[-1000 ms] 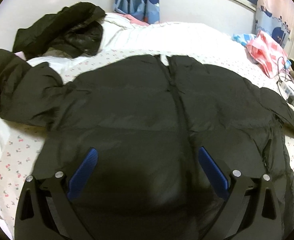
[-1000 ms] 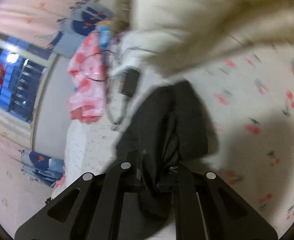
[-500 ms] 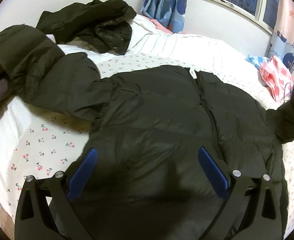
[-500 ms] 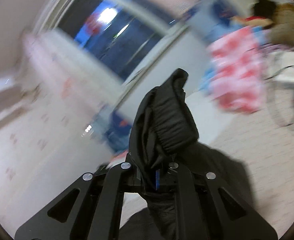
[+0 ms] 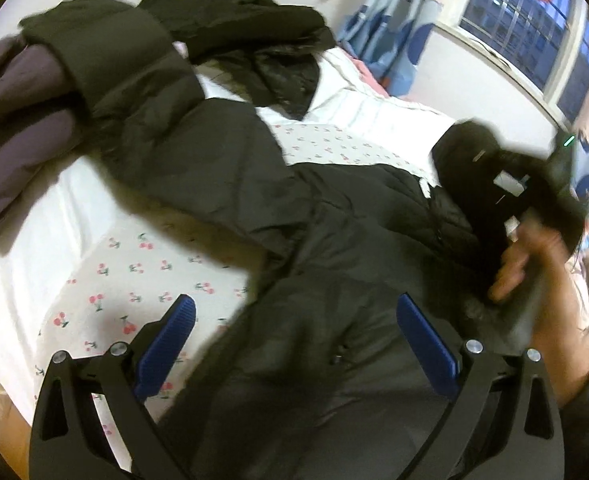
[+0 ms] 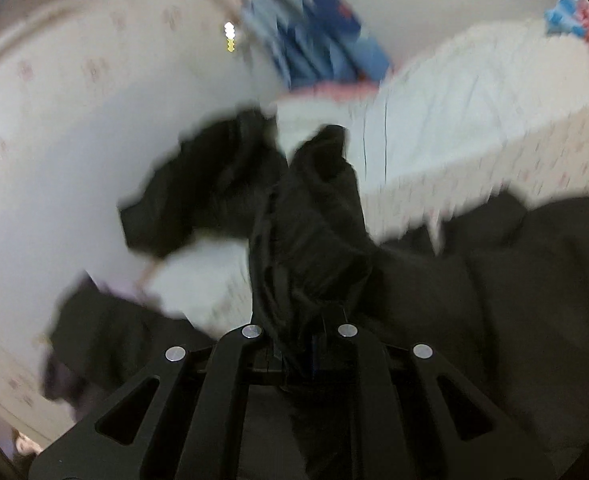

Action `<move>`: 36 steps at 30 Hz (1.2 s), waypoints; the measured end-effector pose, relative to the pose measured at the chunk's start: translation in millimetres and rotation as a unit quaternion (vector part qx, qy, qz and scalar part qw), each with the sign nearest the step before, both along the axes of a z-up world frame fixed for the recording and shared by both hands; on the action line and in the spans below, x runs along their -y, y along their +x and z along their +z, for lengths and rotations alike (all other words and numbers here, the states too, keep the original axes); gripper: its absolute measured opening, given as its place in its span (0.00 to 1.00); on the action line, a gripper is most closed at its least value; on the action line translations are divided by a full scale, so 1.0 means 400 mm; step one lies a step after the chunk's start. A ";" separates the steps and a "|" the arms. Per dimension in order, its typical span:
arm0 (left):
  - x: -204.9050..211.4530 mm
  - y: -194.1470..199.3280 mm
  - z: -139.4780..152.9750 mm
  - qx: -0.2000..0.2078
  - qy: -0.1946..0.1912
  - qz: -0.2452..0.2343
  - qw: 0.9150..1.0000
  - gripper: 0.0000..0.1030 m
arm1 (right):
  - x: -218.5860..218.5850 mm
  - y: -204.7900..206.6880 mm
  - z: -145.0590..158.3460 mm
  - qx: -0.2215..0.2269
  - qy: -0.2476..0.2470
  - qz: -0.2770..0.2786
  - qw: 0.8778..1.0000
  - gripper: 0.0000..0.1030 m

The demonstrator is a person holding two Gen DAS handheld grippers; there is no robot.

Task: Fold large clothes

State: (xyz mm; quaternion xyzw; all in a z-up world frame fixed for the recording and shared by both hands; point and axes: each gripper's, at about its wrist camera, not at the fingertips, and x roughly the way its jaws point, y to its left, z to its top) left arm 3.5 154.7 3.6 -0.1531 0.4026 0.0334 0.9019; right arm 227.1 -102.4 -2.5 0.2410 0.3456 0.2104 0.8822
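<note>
The left gripper (image 5: 294,344) hovers with fingers spread wide and empty over the jacket (image 5: 334,280), which lies across the bed (image 5: 134,264). At 3 o'clock, the right gripper (image 6: 300,354) has its fingers clamped on the jacket's sleeve (image 6: 314,216).

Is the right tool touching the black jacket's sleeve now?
Touching. In the right wrist view the right tool is shut, with the sleeve of the jacket pinched between its fingers and sticking up from them.
</note>
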 end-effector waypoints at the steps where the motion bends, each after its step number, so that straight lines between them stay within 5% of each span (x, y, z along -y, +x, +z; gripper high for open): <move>1: -0.013 -0.001 -0.002 -0.001 -0.006 0.004 1.000 0.94 | -0.028 0.006 -0.039 -0.014 -0.012 0.003 1.000 0.08; 5: -0.051 -0.001 -0.009 -0.006 -0.025 0.018 0.999 0.94 | -0.087 0.004 -0.183 -0.097 -0.032 0.027 0.994 0.16; 8: -0.059 -0.003 -0.015 -0.010 -0.034 0.020 0.999 0.94 | -0.109 0.000 -0.204 -0.126 -0.049 0.043 0.990 0.27; 10: -0.057 0.000 -0.017 -0.012 -0.035 0.019 0.999 0.94 | -0.129 -0.002 -0.186 -0.121 -0.042 0.070 0.989 0.68; 13: -0.050 -0.001 -0.016 -0.011 -0.034 0.017 0.999 0.94 | -0.138 -0.035 -0.121 -0.062 -0.019 0.096 0.993 0.87; 17: -0.037 0.004 -0.021 -0.014 -0.030 0.013 0.999 0.94 | -0.131 -0.030 -0.116 -0.040 -0.006 0.084 0.996 0.87; 20: -0.029 0.011 -0.028 -0.019 -0.027 0.010 0.999 0.94 | -0.197 0.057 -0.248 -0.173 -0.067 0.101 0.977 0.87; 21: -0.026 0.015 -0.033 -0.023 -0.025 0.009 0.999 0.94 | -0.211 0.056 -0.258 -0.177 -0.094 0.108 0.974 0.87; 26: -0.035 0.012 -0.031 -0.023 -0.028 0.010 0.999 0.94 | -0.154 -0.009 -0.122 -0.099 -0.044 0.087 0.990 0.87; 30: -0.043 0.008 -0.029 -0.022 -0.035 0.016 0.999 0.94 | -0.022 -0.089 -0.044 -0.028 -0.108 -0.026 0.993 0.88; 32: -0.040 0.010 -0.029 -0.021 -0.035 0.016 0.999 0.94 | 0.040 -0.077 -0.107 -0.073 -0.152 -0.087 0.982 0.90; 34: -0.029 0.014 -0.030 -0.020 -0.027 0.012 0.999 0.94 | 0.032 -0.024 -0.223 -0.178 -0.198 -0.033 0.963 0.90; 36: -0.025 0.011 -0.019 -0.008 -0.012 0.014 1.000 0.94 | 0.040 -0.055 -0.174 -0.152 -0.174 -0.027 0.973 0.90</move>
